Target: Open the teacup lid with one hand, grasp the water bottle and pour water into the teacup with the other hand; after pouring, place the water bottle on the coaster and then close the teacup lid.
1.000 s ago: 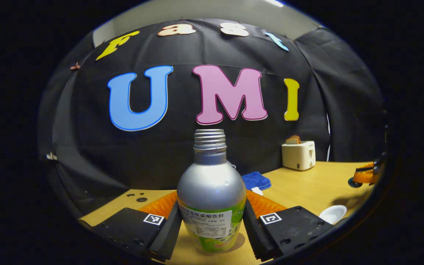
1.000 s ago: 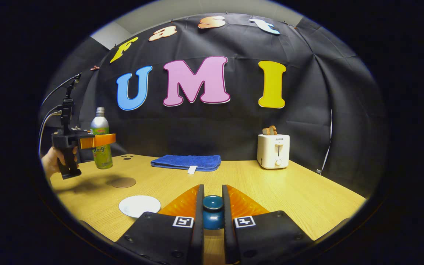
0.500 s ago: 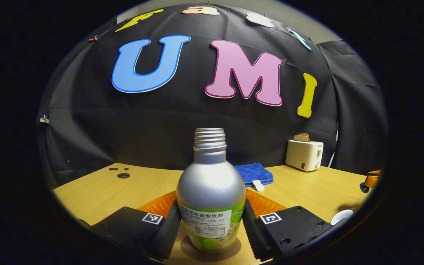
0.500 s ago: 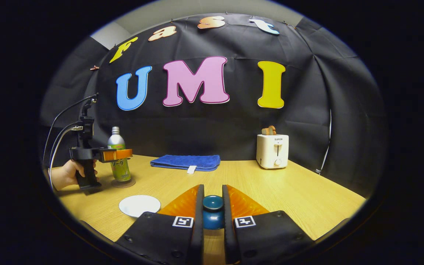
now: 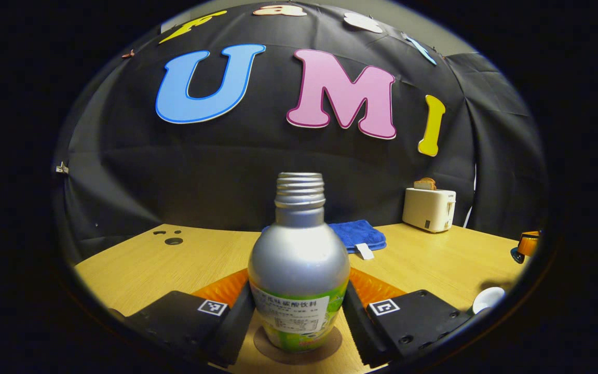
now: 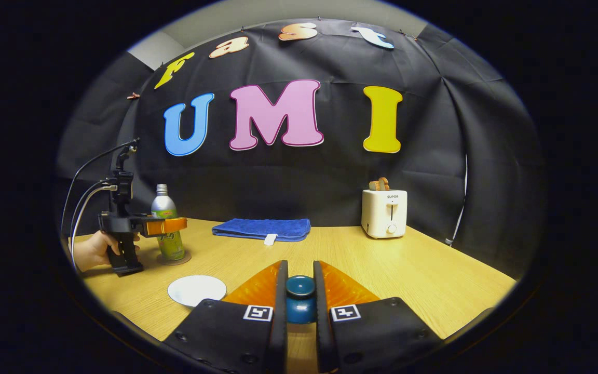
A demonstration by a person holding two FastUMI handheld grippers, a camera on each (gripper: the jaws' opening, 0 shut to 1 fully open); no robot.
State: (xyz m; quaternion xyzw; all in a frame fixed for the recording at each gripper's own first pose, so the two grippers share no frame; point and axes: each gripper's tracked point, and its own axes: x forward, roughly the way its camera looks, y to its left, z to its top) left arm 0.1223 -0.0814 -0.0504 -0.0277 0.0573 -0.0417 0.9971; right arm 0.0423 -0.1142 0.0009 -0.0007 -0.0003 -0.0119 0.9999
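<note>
Left gripper [image 5: 299, 311] clamps the water bottle [image 5: 299, 259] on its coaster [image 5: 299, 349]; right gripper [image 6: 299, 306] pinches the lid knob [image 6: 300, 298]; releasing crookedly could topple the bottle.

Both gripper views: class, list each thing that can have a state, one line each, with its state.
Water bottle: uncapped, upright on the coaster.
Teacup lid: clamped by its knob.
Left gripper: shut on the bottle.
Right gripper: shut on the lid.
Toaster: bread sticking up.
Blue cloth: folded flat.
</note>
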